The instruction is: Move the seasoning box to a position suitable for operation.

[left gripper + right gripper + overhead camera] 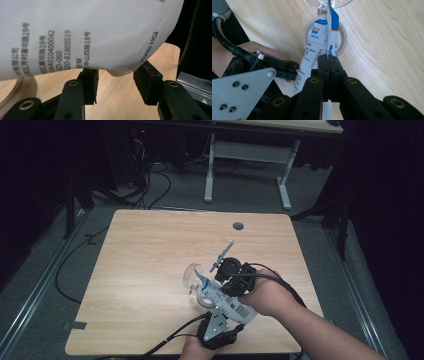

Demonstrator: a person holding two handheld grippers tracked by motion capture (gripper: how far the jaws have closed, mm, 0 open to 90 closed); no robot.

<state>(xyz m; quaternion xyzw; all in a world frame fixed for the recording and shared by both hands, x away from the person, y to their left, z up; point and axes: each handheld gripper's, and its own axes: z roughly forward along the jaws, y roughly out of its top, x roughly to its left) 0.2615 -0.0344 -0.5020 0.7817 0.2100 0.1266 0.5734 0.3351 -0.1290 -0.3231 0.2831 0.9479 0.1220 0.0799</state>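
Note:
A white and blue printed pouch (220,297) is held above the wooden table (150,260), near its front edge. My right gripper (227,290) comes in from the right and is shut on the pouch's thin edge (317,45), with the pads (323,65) pressed together on it. My left gripper (222,314) sits just below the pouch with its jaws open. In the left gripper view the pouch (87,30) hangs over the gripper (117,75) and touches neither pad. A tape roll (343,37) and a clear plastic cup (332,2) lie beyond the pouch.
The tape roll (202,299) and clear cup (191,274) rest on the table left of the right gripper. A round cable hole (238,226) sits near the far edge. A white-legged desk (285,180) and floor cables (155,185) lie beyond the table.

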